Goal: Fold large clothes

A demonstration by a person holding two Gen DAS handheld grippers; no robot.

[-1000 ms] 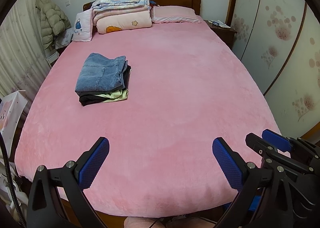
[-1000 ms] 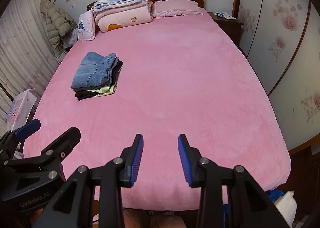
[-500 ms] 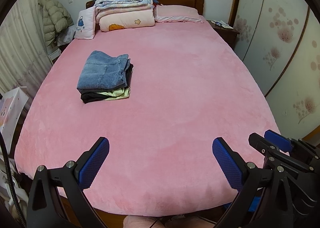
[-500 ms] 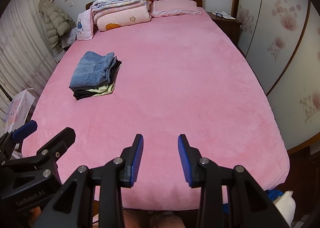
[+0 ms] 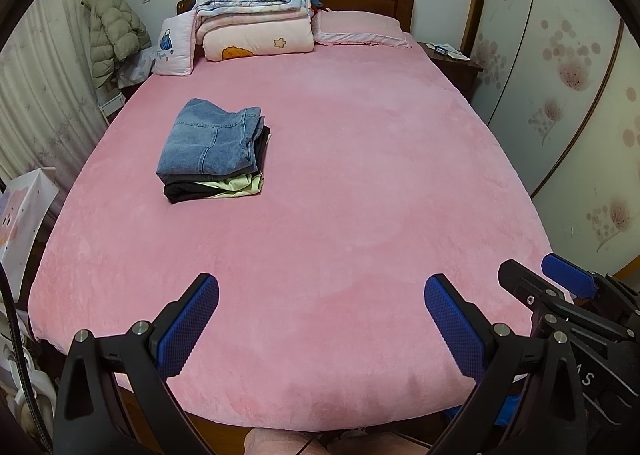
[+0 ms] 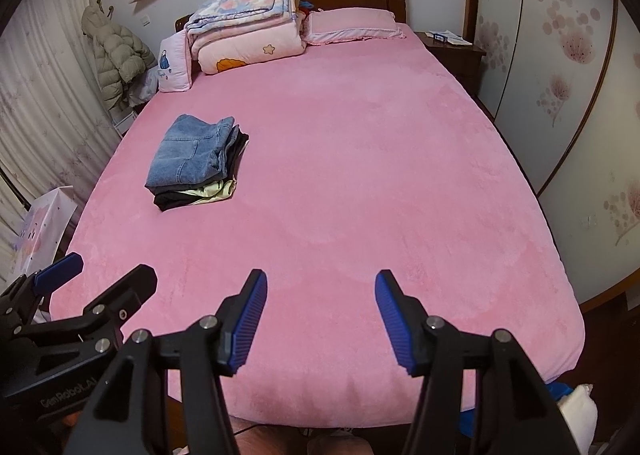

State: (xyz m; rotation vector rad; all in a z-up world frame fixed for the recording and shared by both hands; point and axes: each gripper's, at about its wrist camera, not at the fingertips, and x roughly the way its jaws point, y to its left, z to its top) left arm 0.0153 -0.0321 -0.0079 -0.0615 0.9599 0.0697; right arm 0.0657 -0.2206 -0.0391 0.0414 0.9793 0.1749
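A wide bed (image 5: 360, 195) covered in pink plush is seen from its foot end in both wrist views. At its head, folded quilts (image 5: 256, 15) are stacked beside a pink pillow (image 5: 360, 27). A stack of folded clothes (image 5: 214, 153), topped by blue jeans (image 6: 188, 155) over dark and pale green pieces, is laid on the left half of the bed, well apart from both claws. The left claw (image 5: 320, 329) is held over the near edge of the bed, its jaws spread wide with nothing between them. The right claw (image 6: 320, 321) is held just beside it; its jaws have just been opening and are now spread, with nothing gripped.
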